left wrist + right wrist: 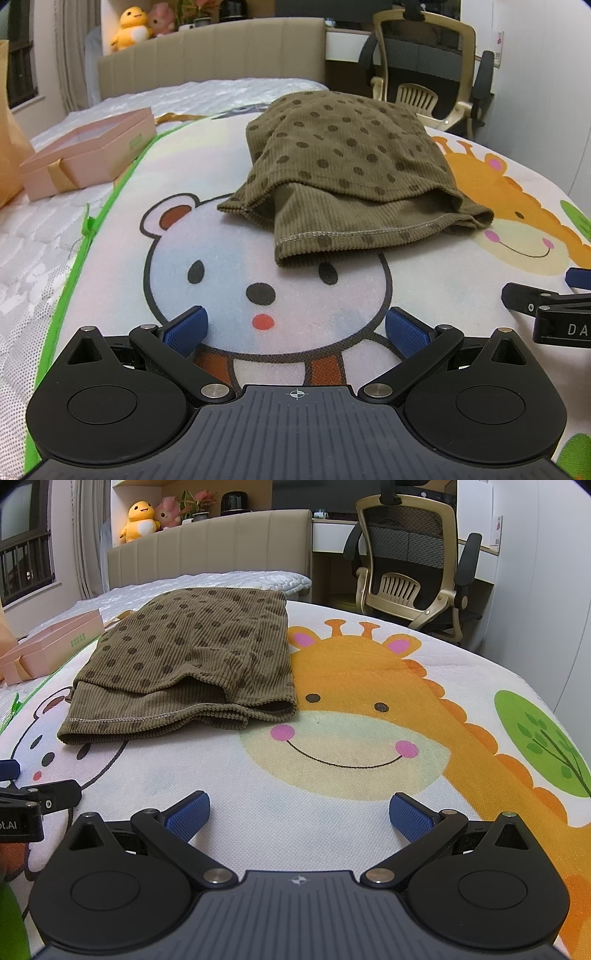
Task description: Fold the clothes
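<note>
An olive-brown ribbed garment with dark dots (343,166) lies folded in a compact stack on a cartoon-print mat (207,155), its hems facing me. My left gripper (295,330) hovers open over the printed bear's face, a short way in front of the garment, with nothing between its blue pads (188,328). In the right wrist view the same garment (184,657) sits ahead and to the left. My right gripper (299,814) is open and empty above the printed giraffe's chin. Each gripper shows at the edge of the other's view.
A pink gift box (88,151) with a gold ribbon sits left of the mat on the white mattress (33,266). A padded headboard (210,51) with plush toys (129,27) stands behind. An office chair (410,568) is beside the bed at back right.
</note>
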A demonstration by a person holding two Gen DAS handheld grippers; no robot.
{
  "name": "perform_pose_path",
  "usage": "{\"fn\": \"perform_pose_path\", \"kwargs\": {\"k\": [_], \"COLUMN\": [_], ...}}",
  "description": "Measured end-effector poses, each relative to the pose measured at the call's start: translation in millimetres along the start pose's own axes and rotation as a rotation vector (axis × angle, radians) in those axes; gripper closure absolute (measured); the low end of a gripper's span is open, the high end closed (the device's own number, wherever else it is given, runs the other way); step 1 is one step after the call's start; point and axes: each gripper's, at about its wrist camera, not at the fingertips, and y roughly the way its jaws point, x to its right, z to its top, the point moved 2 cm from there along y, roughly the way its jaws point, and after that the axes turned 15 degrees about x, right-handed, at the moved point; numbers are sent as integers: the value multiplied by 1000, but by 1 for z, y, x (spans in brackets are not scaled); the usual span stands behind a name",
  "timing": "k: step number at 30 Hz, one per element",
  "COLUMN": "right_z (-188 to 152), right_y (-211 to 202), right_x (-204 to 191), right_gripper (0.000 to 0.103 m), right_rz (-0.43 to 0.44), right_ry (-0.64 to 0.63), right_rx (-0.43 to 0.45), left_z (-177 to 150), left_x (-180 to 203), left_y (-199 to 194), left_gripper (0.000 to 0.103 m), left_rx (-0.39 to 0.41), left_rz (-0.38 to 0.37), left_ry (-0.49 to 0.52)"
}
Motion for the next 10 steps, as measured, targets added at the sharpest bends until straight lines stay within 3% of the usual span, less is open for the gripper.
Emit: {"fn": "perform_pose_path", "kwargs": {"k": [7,10], "right_z": [0,-1], "right_y": [0,-6], "right_x": [0,-5], "right_gripper": [0,0], "right_rz": [3,83], "right_ry": [0,5], "right_rx": [2,13], "left_z": [0,0], "left_x": [-1,-5], "left_y": [-1,-2], "left_gripper": [0,0], "left_rx": [7,12], "left_rz": [-1,-24], "left_ry": [-5,-21]}}
